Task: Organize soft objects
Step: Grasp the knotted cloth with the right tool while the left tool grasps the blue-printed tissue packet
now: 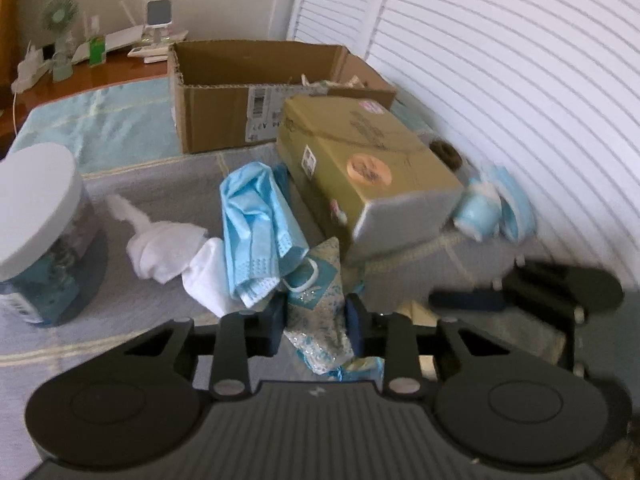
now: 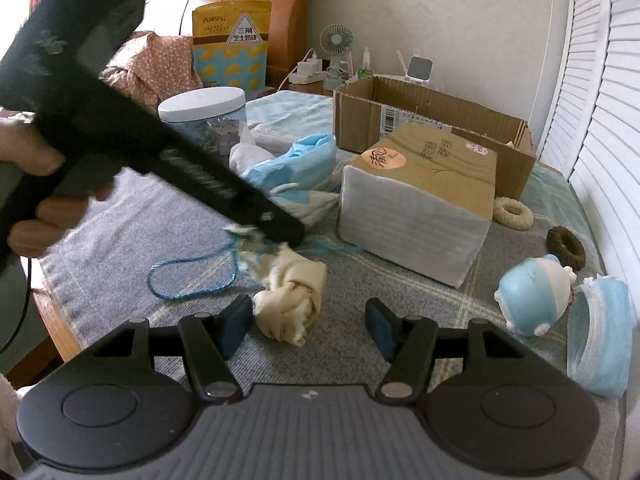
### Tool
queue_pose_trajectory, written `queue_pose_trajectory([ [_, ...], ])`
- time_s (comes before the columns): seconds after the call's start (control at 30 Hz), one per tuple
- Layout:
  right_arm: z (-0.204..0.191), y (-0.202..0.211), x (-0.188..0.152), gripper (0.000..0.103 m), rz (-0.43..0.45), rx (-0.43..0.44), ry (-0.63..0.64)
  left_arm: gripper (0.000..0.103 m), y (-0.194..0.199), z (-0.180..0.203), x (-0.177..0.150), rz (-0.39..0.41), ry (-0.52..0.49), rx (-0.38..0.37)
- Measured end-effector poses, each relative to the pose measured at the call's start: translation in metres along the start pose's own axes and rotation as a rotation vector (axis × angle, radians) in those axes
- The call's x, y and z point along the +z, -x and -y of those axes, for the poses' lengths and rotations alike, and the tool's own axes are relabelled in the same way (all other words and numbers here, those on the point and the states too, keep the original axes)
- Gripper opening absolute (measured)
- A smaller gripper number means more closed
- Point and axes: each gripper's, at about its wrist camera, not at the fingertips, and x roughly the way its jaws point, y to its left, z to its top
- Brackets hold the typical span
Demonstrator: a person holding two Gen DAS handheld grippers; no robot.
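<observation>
Grey checked blanket (image 2: 120,216) covers the counter, white shutters on the right. Bottom centre of the left view, the left tool (image 1: 316,322) is pinching a blue patterned pouch (image 1: 320,300), right beside a blue face mask (image 1: 256,236) and white cloth (image 1: 168,246). Right tool (image 2: 310,322) sits wide open, a cream knotted cloth (image 2: 294,300) between its fingers, tissue pack (image 2: 420,196) behind.

Snack bag (image 2: 230,40) w/ triangle sign "三角 芝士脆块", barcode label (image 2: 390,117) on cardboard box (image 2: 420,120), digits unreadable
</observation>
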Motion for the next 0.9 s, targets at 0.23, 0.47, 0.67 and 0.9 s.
queue_pose_trajectory([
  [0.23, -0.006, 0.000, 0.004, 0.067, -0.007, -0.015, 0.029, 0.037, 0.003, -0.003, -0.008, -0.019, -0.048, 0.027],
  [0.47, -0.008, -0.006, 0.010, 0.061, -0.016, -0.007, 0.051, 0.037, -0.003, -0.001, -0.005, -0.008, -0.040, 0.029],
  [0.67, -0.014, -0.007, 0.014, 0.035, -0.023, -0.007, 0.072, 0.029, 0.001, -0.004, -0.004, -0.028, -0.055, 0.008],
  [0.9, -0.010, 0.002, 0.016, 0.029, -0.020, -0.038, 0.040, 0.026, 0.024, 0.000, -0.003, -0.047, -0.143, -0.006],
])
